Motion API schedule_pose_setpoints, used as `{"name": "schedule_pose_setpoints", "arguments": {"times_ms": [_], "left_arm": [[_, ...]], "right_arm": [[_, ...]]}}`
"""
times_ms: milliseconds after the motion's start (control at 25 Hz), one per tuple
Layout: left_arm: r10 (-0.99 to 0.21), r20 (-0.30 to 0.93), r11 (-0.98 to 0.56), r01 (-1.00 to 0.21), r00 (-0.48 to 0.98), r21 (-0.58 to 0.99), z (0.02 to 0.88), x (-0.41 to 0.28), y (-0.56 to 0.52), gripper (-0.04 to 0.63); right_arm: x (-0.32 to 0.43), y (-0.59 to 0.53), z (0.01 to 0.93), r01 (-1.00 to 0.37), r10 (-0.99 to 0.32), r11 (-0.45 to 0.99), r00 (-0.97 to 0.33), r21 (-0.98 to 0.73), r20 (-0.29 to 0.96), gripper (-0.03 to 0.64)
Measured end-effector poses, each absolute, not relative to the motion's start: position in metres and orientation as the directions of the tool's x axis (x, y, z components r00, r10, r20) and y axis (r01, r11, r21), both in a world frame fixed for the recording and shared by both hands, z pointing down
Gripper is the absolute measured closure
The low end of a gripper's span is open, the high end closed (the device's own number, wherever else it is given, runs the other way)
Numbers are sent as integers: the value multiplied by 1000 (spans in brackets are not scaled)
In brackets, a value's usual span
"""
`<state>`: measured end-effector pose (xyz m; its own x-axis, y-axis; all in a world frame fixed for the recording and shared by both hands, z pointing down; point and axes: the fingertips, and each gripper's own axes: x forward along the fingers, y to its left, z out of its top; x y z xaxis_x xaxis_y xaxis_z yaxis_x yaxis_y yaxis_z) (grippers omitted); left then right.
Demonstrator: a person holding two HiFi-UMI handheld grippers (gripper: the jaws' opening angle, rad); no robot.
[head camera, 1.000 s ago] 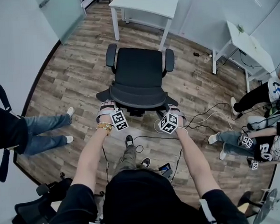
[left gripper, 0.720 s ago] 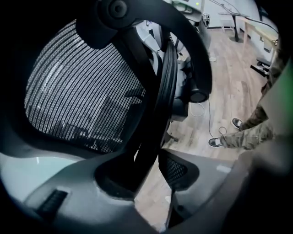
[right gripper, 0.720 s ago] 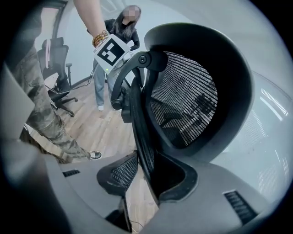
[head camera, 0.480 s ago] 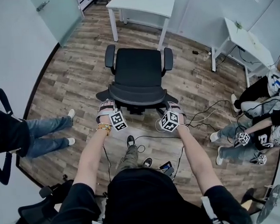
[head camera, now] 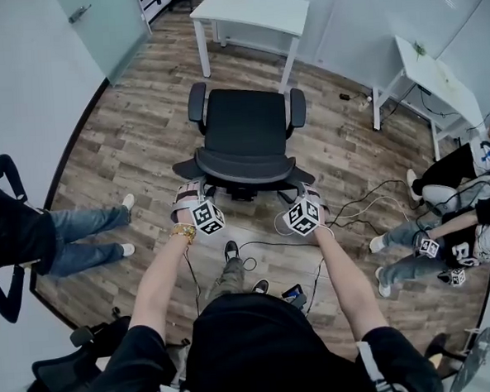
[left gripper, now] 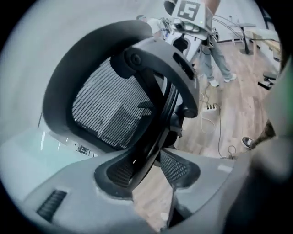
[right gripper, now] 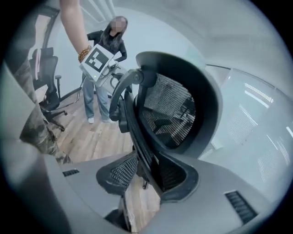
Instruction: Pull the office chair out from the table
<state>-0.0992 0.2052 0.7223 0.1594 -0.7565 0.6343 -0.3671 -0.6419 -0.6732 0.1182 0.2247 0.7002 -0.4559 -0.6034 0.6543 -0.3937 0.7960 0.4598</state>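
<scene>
The office chair (head camera: pixel 244 121) stands on the wooden floor (head camera: pixel 141 114) well apart from the table (head camera: pixel 254 6). Its seat faces the table and its backrest (head camera: pixel 245 164) is on the side away from it. The chair sits about as far from the table as it did a second ago, so the pull looks finished rather than under way. What has changed is the grip. The left gripper (left gripper: pixel 147 176) has just been spreading its jaws, and they now stand wide. The dark spine (left gripper: pixel 155 114) of the backrest runs down through the gap, but floor shows between the pads (left gripper: pixel 178 167), and I judge that they are not squeezing it. The right gripper (right gripper: pixel 145 178) has just been opening as well. Its jaws are spread around the backrest's frame, with bare floor visible in the gap below it. Both tools sit at the edge of the backrest farthest from the table, one toward each end. Taken together, this reads as a release. With the chair clear of the table, what seems left is to draw both tools back off the frame, away from the table. The risk is hooking a jaw on the spine and nudging the chair back toward the table.
</scene>
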Motion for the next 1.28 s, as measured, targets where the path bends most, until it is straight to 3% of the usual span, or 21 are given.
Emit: {"name": "schedule_pose_setpoints", "arguments": {"times_ms": [400,800,1280], "left_arm": [[-838,486,-520,-637,249,-569,671,-80,253,423],[-923,245,-369,-866,298,-337,569,-52,284,441],[-938,-10,-340,-924,347,-176,460,-28,320,483]], "right_arm": [[113,255,638,-626,-721,687,-530,367,446,497],[87,287,537,-762,-805,593,-566,260,176,517],[68,328,440,-803,-804,576,-590,150,-72,546]]}}
